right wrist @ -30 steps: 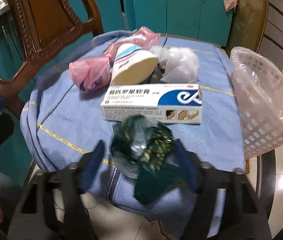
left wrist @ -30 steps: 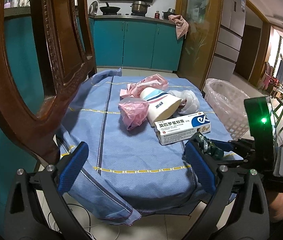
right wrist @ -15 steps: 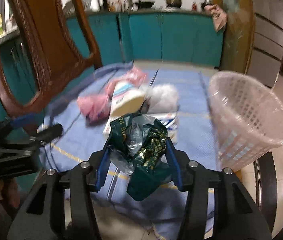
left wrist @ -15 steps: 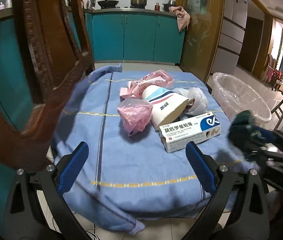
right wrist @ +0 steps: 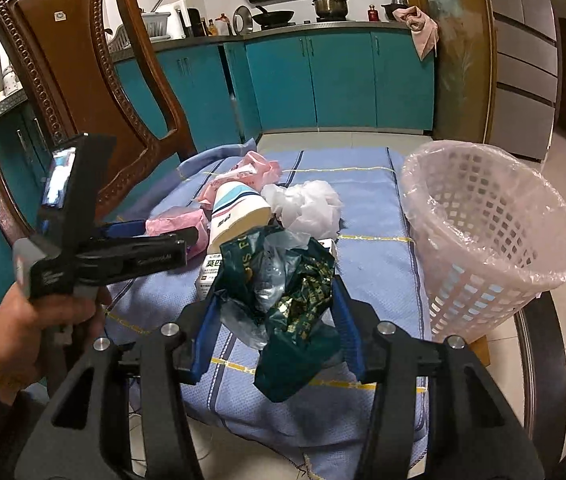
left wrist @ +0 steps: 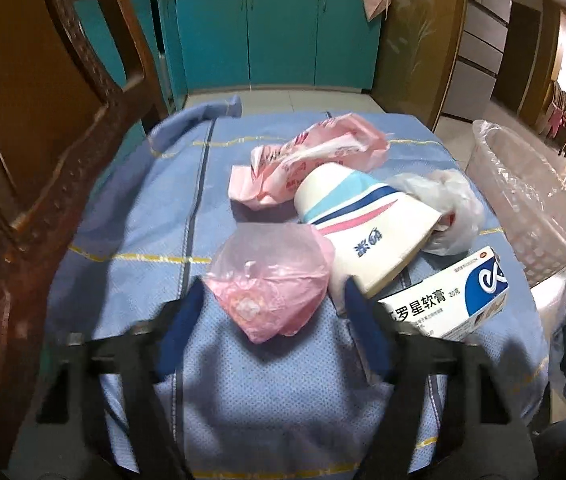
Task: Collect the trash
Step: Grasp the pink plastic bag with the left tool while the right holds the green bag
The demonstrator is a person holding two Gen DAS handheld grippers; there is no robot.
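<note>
Left gripper: black frame, blue pads on both fingers, blurred in its own view.
Left gripper body, right wrist view: black housing, small lit screen on the upright rear block, faint lettering along the arm.
Right gripper: black slotted arms, blue pads, round silver screws at the joints.
Left hand: thin gold-coloured bracelet at the wrist, dark sleeve below.
</note>
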